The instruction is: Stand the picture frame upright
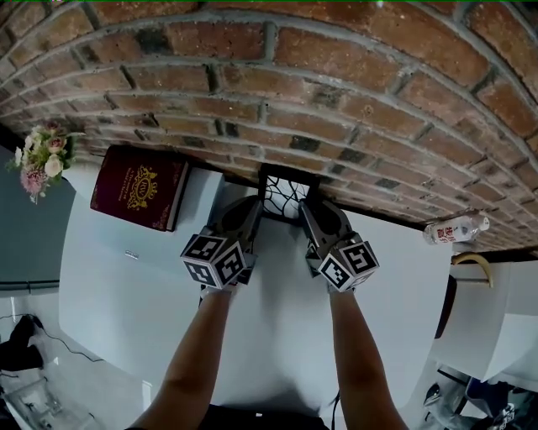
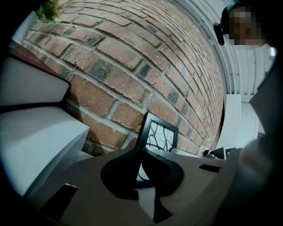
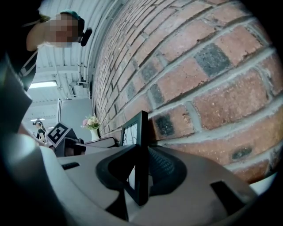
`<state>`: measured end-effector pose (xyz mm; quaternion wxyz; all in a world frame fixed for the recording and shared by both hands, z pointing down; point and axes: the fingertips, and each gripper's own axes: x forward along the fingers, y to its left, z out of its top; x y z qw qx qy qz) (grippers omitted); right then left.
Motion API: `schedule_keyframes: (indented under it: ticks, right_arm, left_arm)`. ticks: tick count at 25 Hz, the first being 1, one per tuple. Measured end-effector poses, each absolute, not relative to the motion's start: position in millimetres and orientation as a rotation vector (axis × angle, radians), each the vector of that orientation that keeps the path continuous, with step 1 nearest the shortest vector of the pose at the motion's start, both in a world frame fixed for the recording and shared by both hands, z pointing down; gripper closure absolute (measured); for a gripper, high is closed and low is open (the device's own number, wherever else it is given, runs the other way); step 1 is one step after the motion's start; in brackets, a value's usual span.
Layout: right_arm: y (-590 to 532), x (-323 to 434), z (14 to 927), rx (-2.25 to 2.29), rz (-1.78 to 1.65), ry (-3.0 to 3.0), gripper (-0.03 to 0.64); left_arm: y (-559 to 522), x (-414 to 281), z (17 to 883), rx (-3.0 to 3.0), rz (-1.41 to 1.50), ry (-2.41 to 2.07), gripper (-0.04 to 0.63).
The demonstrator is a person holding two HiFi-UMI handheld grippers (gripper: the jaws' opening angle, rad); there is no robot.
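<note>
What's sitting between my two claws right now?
The picture frame: in the head view the left claw is at its left edge and the right claw at its right edge, nothing else between.

no legible text on book (image 1: 139, 187), bottle (image 1: 455, 228)

In the head view, shows only the top of the picture frame (image 1: 284, 191); hides its lower part and both side edges under the left gripper (image 1: 250, 210) and the right gripper (image 1: 309, 210). Conceals both sets of jaws beneath the gripper housings there. Cannot read the gold print on the book (image 1: 139, 186) or the label on the bottle (image 1: 452, 228): too small. In the left gripper view, crops the flowers (image 2: 52, 9) at the top border and masks the frame's lower left corner behind the closed jaws; cannot confirm contact there.
</note>
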<state>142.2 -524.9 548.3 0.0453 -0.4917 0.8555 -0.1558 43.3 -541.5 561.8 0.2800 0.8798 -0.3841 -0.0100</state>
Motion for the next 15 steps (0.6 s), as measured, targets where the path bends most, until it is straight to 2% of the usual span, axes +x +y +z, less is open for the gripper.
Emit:
schedule_keyframes:
  ticks: [13,15]
  right_arm:
    - [-536.8,149.2,553.5,-1.587,-0.474,2.577,0.517]
    - [-537.0,151.8,554.3,-1.604,-0.49,2.558,0.494]
  left_arm:
    - [-539.6,49.7,567.8,2.371,-0.027,-0.992,0.577]
    - [-539.1,49.6,567.7,2.373,-0.026,-0.99,0.577]
